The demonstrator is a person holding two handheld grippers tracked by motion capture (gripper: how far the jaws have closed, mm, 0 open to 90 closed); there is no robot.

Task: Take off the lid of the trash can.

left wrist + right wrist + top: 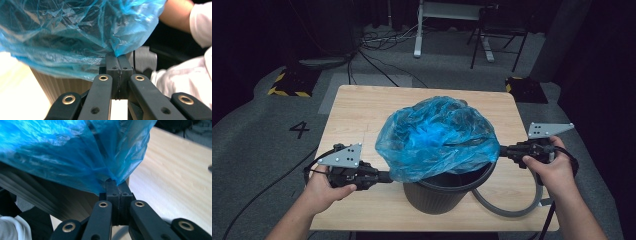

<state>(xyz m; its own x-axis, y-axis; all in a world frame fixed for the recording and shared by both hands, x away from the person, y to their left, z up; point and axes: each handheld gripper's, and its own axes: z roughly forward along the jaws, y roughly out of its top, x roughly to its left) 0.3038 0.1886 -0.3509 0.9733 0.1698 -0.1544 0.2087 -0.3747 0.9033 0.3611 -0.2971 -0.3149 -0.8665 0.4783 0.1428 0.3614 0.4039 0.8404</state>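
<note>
A translucent blue plastic bag (437,136) billows like a dome over a dark ribbed bin (443,192) standing at the near middle of the wooden table (357,107). My left gripper (388,176) pinches the bag's left edge beside the bin's rim, jaws shut on the film (117,55). My right gripper (503,150) is shut on the bag's right edge (113,180), just outside the rim. Both hold the bag stretched above the bin's mouth, part of which shows dark under the bag's front edge.
A grey hose (507,207) curls on the table to the right of the bin. Beyond the table the grey floor carries cables (377,60), a white desk frame (447,20) and a dark chair (497,35).
</note>
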